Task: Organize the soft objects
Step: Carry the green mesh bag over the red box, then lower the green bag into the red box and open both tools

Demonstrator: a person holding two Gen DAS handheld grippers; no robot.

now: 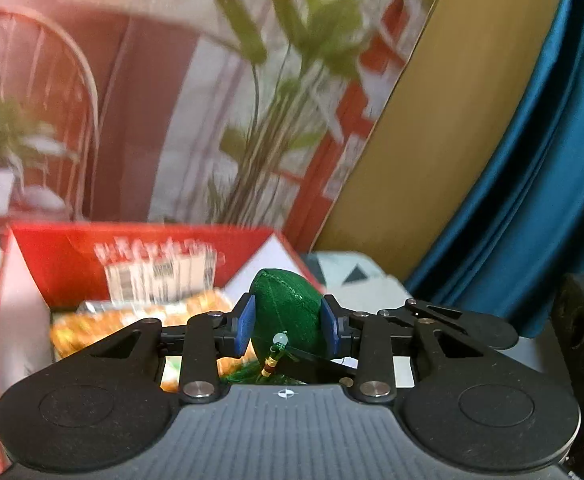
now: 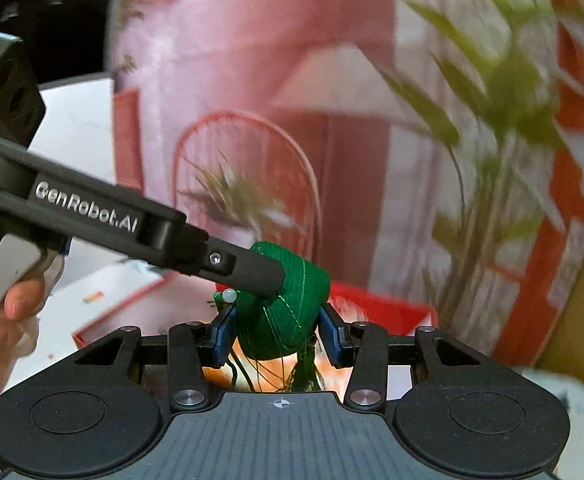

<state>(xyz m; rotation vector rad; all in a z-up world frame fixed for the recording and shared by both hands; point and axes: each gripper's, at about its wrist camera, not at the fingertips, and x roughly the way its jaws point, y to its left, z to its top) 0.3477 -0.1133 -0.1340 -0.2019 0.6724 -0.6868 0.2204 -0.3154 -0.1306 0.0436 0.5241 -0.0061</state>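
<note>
A green thread-wrapped soft pouch (image 1: 284, 300) with a pale bead (image 1: 281, 337) and a green tassel sits between the blue pads of my left gripper (image 1: 288, 316), which is shut on it. The same pouch (image 2: 292, 312) is also pinched between the blue pads of my right gripper (image 2: 276, 334). One black finger (image 2: 252, 274) of the left gripper reaches in from the left onto the pouch's top. Below and behind the pouch stands an open red box (image 1: 68, 256) holding orange packets (image 1: 196, 308).
A printed backdrop (image 2: 252, 80) of a pink room with plants fills the back. A yellow-brown board (image 1: 432, 120) and a teal curtain (image 1: 532, 160) stand at the right. A person's hand (image 2: 8, 320) holds the left gripper over a white tabletop (image 2: 76, 128).
</note>
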